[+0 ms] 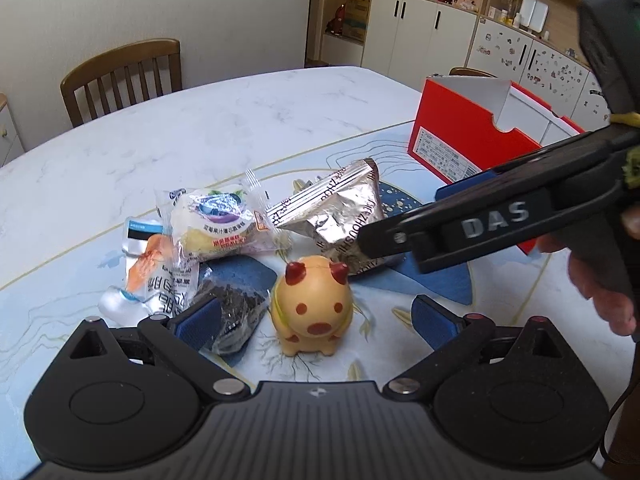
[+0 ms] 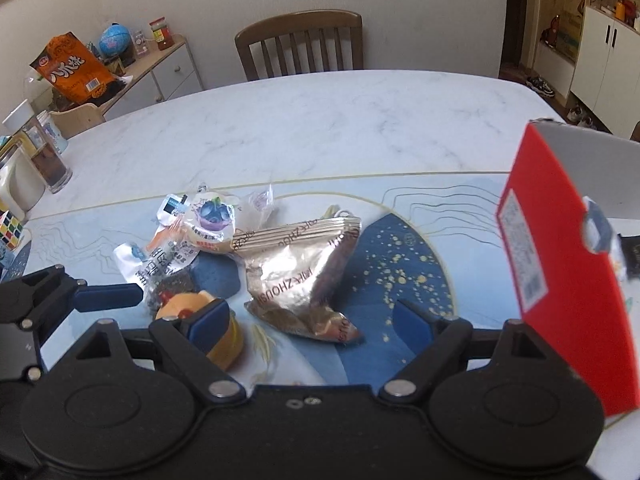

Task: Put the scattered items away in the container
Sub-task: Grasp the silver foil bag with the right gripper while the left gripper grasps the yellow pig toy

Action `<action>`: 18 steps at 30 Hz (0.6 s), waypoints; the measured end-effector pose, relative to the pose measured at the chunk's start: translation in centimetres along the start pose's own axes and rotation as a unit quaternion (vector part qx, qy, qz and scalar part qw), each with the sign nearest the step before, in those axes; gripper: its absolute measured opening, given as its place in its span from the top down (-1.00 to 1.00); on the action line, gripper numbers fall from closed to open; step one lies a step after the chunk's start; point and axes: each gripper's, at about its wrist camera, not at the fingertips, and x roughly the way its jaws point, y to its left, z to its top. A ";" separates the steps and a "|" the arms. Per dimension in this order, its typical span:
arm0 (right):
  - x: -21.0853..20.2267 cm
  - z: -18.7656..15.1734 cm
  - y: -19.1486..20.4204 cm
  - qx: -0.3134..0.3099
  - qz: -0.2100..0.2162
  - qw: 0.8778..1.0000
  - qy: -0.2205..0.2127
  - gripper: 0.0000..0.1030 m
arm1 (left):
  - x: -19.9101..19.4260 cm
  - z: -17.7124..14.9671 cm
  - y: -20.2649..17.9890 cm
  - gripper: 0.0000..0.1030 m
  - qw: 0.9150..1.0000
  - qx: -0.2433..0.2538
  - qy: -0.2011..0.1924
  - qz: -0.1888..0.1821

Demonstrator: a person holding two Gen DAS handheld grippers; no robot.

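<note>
Right now my left gripper [image 1: 316, 320] gapes around the pig toy [image 1: 314, 310] (untouched), right gripper [image 2: 310, 326] gapes over the foil bag [image 2: 298, 276].

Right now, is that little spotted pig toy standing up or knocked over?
Standing upright: the pig toy rests on its feet on the mat, ears on top.

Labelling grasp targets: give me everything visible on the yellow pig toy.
The pig toy is a small, rounded figure, pale yellow-orange with dark red ears, nostril spots and body patches; it looks like soft rubber or vinyl. It stands upright on stubby legs on the blue-patterned mat, facing the left gripper, whose open fingers flank it without touching. A dark clear-wrapped packet lies beside it on the left; contact is unclear. The foil bag lies behind it.
</note>
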 end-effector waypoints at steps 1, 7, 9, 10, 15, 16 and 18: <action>0.4 0.1 0.0 0.002 -0.001 1.000 0.001 -0.71 | 0.1 0.1 0.0 -0.90 1.000 0.002 -0.003 0.003; 2.3 0.9 0.2 0.015 0.001 1.000 0.012 -0.70 | 0.9 0.0 0.2 -0.78 1.000 0.004 -0.002 0.000; 2.9 1.0 0.3 0.016 0.001 1.000 0.016 -0.70 | 1.1 -0.1 0.4 -0.73 1.000 0.002 -0.002 0.002; 3.2 1.0 0.3 0.016 0.000 1.000 0.018 -0.70 | 1.1 -0.2 0.5 -0.67 1.000 0.002 -0.002 0.002; 4.1 1.0 0.5 0.017 -0.003 0.999 0.028 -0.70 | 1.4 -0.2 0.5 -0.46 1.000 0.007 -0.004 0.007; 4.2 1.0 0.5 0.017 -0.004 0.999 0.029 -0.69 | 1.4 -0.2 0.5 -0.41 1.000 0.008 -0.004 0.008; 4.3 1.0 0.4 0.019 -0.006 0.999 0.029 -0.69 | 1.4 -0.2 0.4 -0.30 1.000 0.010 -0.004 0.008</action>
